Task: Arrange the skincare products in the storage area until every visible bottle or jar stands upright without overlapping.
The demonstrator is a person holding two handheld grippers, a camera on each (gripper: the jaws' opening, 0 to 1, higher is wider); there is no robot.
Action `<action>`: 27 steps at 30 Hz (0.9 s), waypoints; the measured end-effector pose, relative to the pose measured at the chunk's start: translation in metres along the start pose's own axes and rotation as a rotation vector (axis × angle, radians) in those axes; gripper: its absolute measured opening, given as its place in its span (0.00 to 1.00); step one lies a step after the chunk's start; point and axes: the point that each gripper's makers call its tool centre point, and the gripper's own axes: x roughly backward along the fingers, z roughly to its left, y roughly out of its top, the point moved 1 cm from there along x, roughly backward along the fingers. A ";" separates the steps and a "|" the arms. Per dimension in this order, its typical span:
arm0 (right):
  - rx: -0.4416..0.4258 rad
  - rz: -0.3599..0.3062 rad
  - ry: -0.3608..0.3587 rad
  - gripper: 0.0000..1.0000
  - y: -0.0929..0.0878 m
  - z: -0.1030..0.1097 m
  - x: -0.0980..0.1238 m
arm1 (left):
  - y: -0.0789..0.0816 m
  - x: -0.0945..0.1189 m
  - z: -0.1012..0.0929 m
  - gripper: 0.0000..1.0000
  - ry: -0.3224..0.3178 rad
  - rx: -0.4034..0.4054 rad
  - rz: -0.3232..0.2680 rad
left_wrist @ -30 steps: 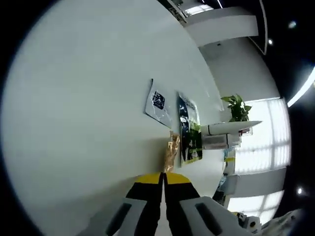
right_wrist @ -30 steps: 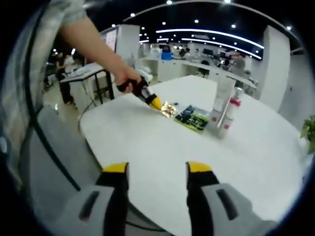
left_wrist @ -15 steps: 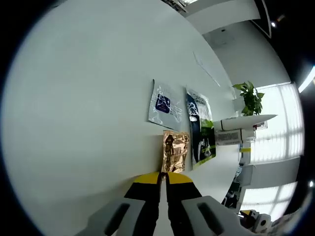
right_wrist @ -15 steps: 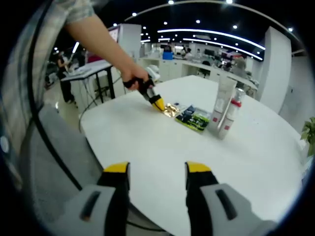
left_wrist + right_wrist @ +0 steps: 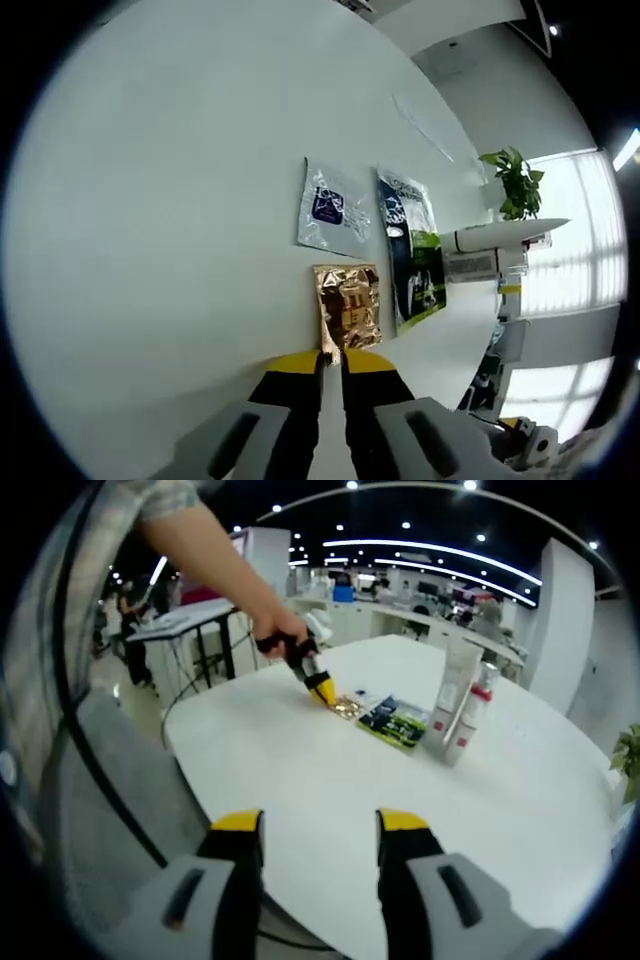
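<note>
The white round surface (image 5: 330, 780) carries all the products. In the right gripper view a person's arm (image 5: 215, 565) reaches over its far edge with the left claw (image 5: 322, 690) in the hand. Two items stand upright and close together on the surface: a white tube (image 5: 452, 695) and, just beside it, a bottle with a pink cap (image 5: 472, 715). In the left gripper view the same white tube (image 5: 500, 236) appears beside a green plant (image 5: 515, 180).

Three flat sachets lie side by side: a dark green sachet (image 5: 415, 262), a silver sachet (image 5: 328, 208) and a gold sachet (image 5: 348, 305). The gold one is nearest to the left claw (image 5: 332, 358). Its yellow-tipped jaws are nearly together and pinch the near edge of the gold sachet.

The right claw (image 5: 312, 825) hovers above the near part of the surface with its jaws wide apart and nothing between them.
</note>
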 end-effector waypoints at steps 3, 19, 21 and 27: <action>0.003 -0.002 0.001 0.42 0.000 0.000 0.000 | -0.001 0.001 -0.002 0.12 0.002 0.022 -0.002; 0.017 -0.035 -0.002 0.43 0.007 0.000 0.003 | -0.014 0.035 -0.030 0.34 0.006 -0.098 -0.134; 0.014 -0.048 0.001 0.43 0.009 0.000 0.004 | -0.019 0.040 -0.040 0.38 0.003 -0.152 -0.148; 0.012 -0.077 0.011 0.46 0.015 0.003 0.006 | -0.054 0.058 -0.077 0.42 -0.020 -0.356 -0.217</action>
